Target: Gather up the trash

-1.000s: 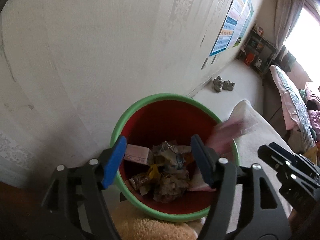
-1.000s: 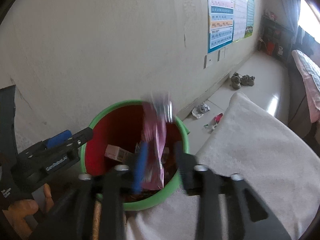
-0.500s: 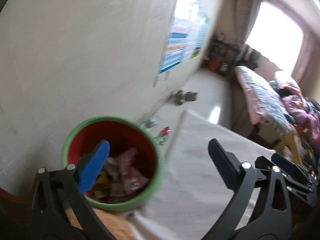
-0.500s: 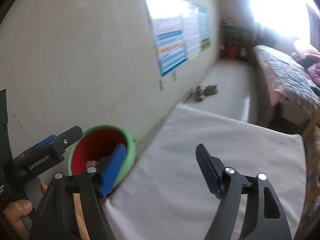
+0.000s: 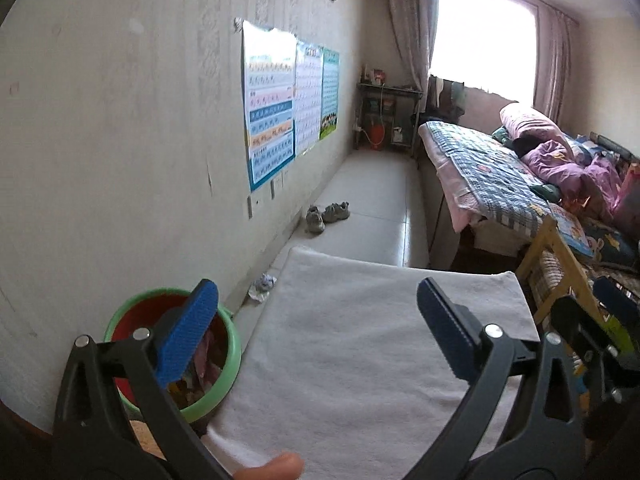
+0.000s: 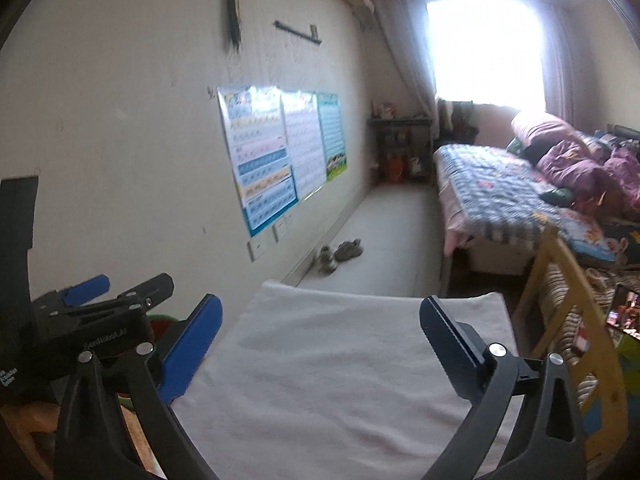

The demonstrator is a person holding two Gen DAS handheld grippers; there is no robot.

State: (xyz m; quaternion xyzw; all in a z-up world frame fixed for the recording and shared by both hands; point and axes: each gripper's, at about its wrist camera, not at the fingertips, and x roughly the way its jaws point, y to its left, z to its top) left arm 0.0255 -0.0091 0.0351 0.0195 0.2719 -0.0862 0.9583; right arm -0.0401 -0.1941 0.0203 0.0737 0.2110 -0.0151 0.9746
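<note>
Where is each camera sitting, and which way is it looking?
Left wrist: on the left gripper, looking down the room over the white towel and the bin; a fingertip shows.
Right wrist: on the right gripper, jaws opening and empty, facing the same way; the left gripper shows beside it.
Both see the towel, posters, shoes and bed.

My two wrist cameras sit side by side, close above the white towel, facing down the room toward the window; both share towel, posters, bed.
</note>
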